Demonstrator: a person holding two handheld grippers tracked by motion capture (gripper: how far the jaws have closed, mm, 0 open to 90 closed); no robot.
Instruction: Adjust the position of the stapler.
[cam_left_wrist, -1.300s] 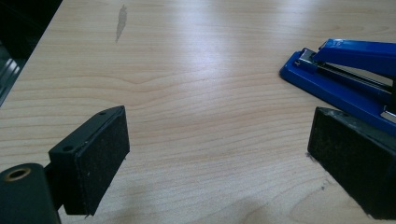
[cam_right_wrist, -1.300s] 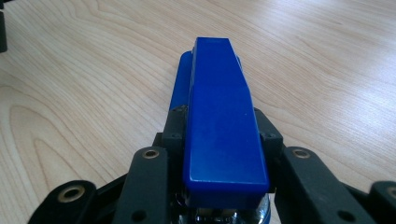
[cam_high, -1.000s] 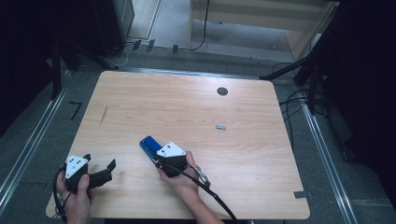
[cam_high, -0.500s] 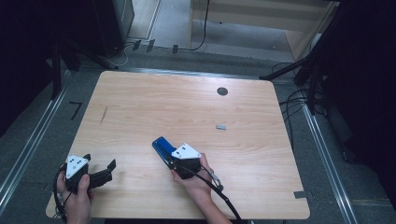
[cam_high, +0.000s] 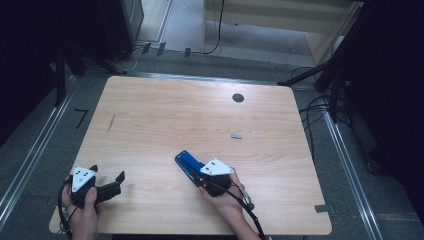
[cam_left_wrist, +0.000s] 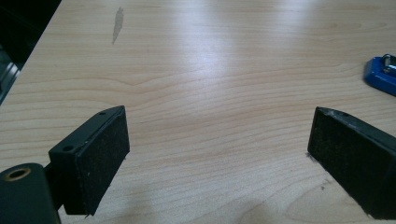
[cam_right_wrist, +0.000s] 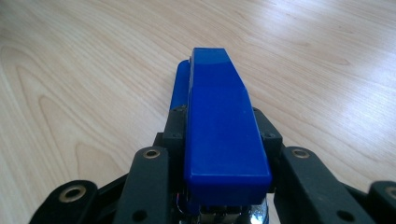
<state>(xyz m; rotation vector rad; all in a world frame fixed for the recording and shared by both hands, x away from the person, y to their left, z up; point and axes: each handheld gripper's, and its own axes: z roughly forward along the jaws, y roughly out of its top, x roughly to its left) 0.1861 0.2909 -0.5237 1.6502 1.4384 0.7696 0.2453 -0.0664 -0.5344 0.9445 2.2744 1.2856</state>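
A blue stapler (cam_high: 185, 161) sits low over the wooden table (cam_high: 200, 115), near its front middle. My right gripper (cam_high: 198, 176) is shut on it: in the right gripper view the black jaws clamp both sides of the stapler (cam_right_wrist: 219, 126), whose nose points away from me. My left gripper (cam_high: 107, 173) rests at the front left corner of the table in a hand. Its jaws stand wide apart with only bare wood between them (cam_left_wrist: 219, 154). At the right edge of the left gripper view, the tip of the stapler (cam_left_wrist: 380, 74) is in sight.
A small grey piece (cam_high: 236, 135) lies right of centre, and a dark round disc (cam_high: 238, 98) sits farther back. A dark streak (cam_high: 111, 123) marks the wood at left. Cables and dark stands crowd the floor to the right of the table.
My right gripper has carried the stapler to the right along the front of the table. The left gripper has stayed where it was.
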